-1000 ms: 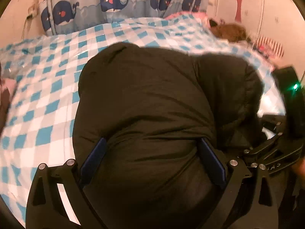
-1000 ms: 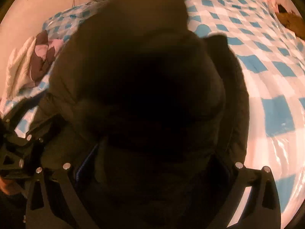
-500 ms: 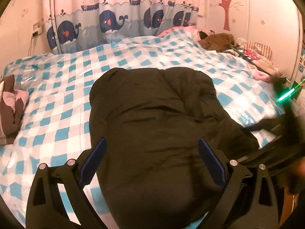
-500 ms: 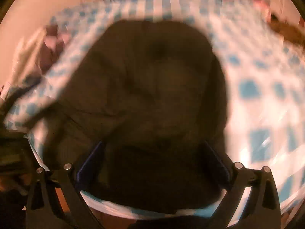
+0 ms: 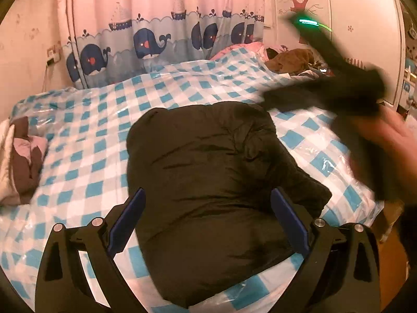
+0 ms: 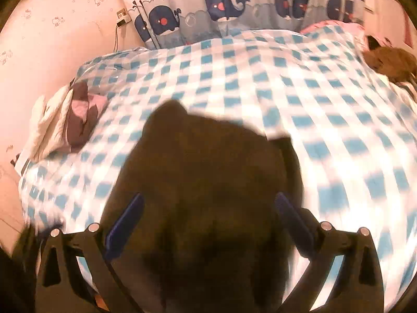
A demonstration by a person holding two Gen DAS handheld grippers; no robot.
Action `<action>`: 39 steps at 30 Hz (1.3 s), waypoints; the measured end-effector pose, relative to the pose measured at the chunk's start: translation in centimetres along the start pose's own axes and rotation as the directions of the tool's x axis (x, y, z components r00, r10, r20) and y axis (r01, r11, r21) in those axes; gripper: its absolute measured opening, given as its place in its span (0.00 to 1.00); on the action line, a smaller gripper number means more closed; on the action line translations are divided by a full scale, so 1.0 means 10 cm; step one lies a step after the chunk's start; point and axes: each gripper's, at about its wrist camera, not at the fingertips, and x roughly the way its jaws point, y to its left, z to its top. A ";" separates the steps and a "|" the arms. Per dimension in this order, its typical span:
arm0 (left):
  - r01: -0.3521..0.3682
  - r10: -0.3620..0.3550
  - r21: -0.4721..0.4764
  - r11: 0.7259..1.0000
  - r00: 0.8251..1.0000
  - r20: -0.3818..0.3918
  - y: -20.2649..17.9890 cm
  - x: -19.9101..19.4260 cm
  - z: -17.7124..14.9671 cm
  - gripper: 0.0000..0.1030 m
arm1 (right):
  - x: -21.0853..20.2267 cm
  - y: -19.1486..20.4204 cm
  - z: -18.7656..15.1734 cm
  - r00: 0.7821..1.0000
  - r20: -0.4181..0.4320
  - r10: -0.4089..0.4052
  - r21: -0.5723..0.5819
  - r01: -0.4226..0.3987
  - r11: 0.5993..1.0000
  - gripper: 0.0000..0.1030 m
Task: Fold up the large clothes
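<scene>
- Folded brown-and-pink clothes [image 5: 24, 164]: at the left edge of the bed.
- Left gripper [image 5: 208, 228]: fingers spread apart, empty, above the jacket.
- Black padded jacket [image 5: 208, 182]: folded into a bundle on the blue-checked bed cover [image 5: 86, 140], near its front edge.
- Right gripper [image 6: 208, 230]: fingers spread apart, empty; view blurred.

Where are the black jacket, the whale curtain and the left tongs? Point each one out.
black jacket [image 5: 213, 182]: left wrist view, middle of its puffy folded top.
whale curtain [image 5: 151, 43]: left wrist view, on a blue whale.
left tongs [image 5: 206, 221]: left wrist view, midway between the blue fingertips.
</scene>
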 end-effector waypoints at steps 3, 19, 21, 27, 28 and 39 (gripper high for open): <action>0.006 -0.006 0.012 1.000 1.000 0.008 -0.01 0.01 0.04 0.90 | 0.53 0.06 0.22 0.998 -0.059 -0.020 -0.034 0.018 0.999 0.94; -0.032 0.031 0.038 0.999 0.999 0.039 -0.06 0.04 0.16 0.90 | 0.17 -0.18 -0.35 0.988 -0.155 0.015 -0.082 -0.028 0.996 0.94; -0.034 0.032 0.040 0.999 0.999 0.043 -0.07 0.05 0.17 0.90 | 0.18 -0.16 -0.56 0.979 -0.202 -0.007 -0.106 -0.015 0.994 0.94; -0.041 0.040 0.048 0.998 0.999 0.014 -0.13 0.14 0.12 0.90 | 0.70 -0.33 -0.99 0.946 -0.323 0.019 -0.053 -0.038 0.998 0.94; -0.043 0.042 0.053 0.998 0.999 0.014 -0.13 0.13 0.12 0.90 | 0.66 -0.31 -0.95 0.946 -0.324 0.014 -0.057 -0.035 0.998 0.94; -0.074 0.073 0.047 0.996 0.997 0.023 -0.08 0.13 0.14 0.90 | 0.32 -0.04 0.31 0.999 -0.035 0.023 -0.122 -0.027 0.992 0.94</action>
